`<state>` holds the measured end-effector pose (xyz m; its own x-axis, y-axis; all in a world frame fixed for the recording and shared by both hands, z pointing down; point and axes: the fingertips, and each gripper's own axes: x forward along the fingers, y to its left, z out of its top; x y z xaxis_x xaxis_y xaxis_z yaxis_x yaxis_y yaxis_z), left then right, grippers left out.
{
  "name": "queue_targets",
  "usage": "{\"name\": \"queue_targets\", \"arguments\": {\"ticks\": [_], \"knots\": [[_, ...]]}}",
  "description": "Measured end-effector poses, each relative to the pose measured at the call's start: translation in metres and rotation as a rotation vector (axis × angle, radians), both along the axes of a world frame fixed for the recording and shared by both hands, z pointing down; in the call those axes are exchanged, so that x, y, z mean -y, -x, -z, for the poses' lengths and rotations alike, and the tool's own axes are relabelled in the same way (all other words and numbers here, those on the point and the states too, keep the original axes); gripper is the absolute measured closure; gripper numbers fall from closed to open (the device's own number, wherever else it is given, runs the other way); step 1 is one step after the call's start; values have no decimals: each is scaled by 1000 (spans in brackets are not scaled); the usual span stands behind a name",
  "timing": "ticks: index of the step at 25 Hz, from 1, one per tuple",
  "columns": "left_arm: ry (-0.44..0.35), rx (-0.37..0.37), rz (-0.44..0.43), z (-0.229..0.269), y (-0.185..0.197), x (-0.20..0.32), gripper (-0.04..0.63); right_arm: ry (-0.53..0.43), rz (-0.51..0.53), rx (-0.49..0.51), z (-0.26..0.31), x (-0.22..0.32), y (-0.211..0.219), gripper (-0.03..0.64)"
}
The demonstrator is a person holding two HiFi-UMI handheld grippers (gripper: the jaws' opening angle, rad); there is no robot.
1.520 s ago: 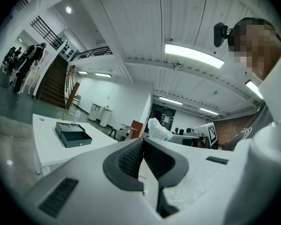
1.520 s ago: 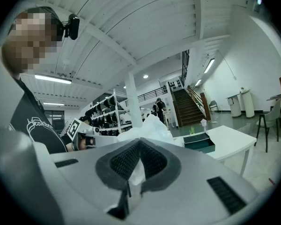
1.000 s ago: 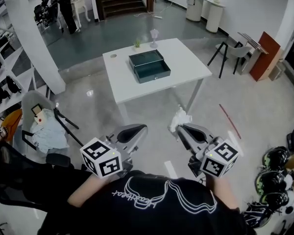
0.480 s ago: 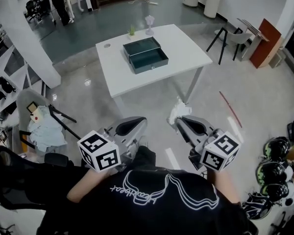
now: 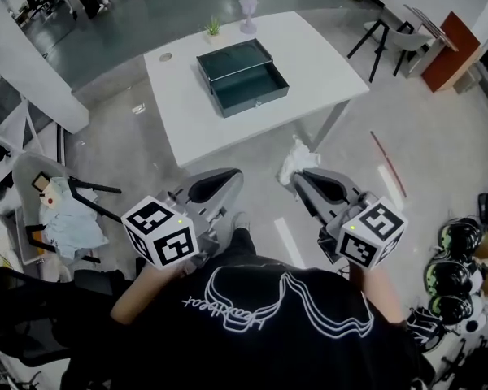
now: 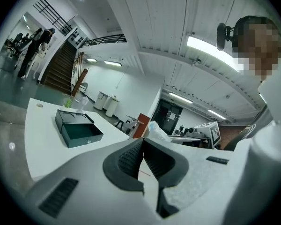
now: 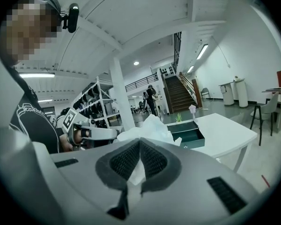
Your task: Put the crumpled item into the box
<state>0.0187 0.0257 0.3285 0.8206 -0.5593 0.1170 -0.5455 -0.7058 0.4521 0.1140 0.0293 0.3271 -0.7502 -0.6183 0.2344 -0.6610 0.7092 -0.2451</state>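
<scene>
You are holding both grippers low in front of your body, over the grey floor and short of the white table (image 5: 325, 63). Your right gripper (image 5: 296, 179) is clamping its jaws on the crumpled white tissue (image 5: 291, 158). It is pinching a fold between the ribbed pads while the rest of the paper is billowing out past the tips. Your left gripper (image 5: 233, 177) is carrying nothing, and its jaws are sitting pressed together with only air beyond them. The dark green box (image 5: 244, 75) is lying open near the middle of the table with its lid folded back toward the far side. It is sitting well apart from the tissue. A small green plant (image 5: 214, 28) and a pale stemmed ornament (image 5: 249, 8) are standing at the table's far edge, beyond the box. A chair (image 5: 61, 218) draped with light clothing is sitting on the floor off to your left.
</scene>
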Motion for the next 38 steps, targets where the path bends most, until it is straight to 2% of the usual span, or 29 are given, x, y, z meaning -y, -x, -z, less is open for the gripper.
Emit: {"name": "queue_targets", "arguments": {"ticks": [10,17,28,34,38], "knots": [[86,33,11,-31,25,139,591,104,16,-58,-34,132,25,612],[136,16,15,-53,43,206,591,135,27,-118,-55,203,43,612],[169,42,46,-77,71,263,591,125,59,-255,-77,270,69,612],[193,49,59,-90,83,272,591,109,62,-398,-104,301,77,612],[203,32,67,-90,90,278,591,115,112,-509,-126,316,85,611]]}}
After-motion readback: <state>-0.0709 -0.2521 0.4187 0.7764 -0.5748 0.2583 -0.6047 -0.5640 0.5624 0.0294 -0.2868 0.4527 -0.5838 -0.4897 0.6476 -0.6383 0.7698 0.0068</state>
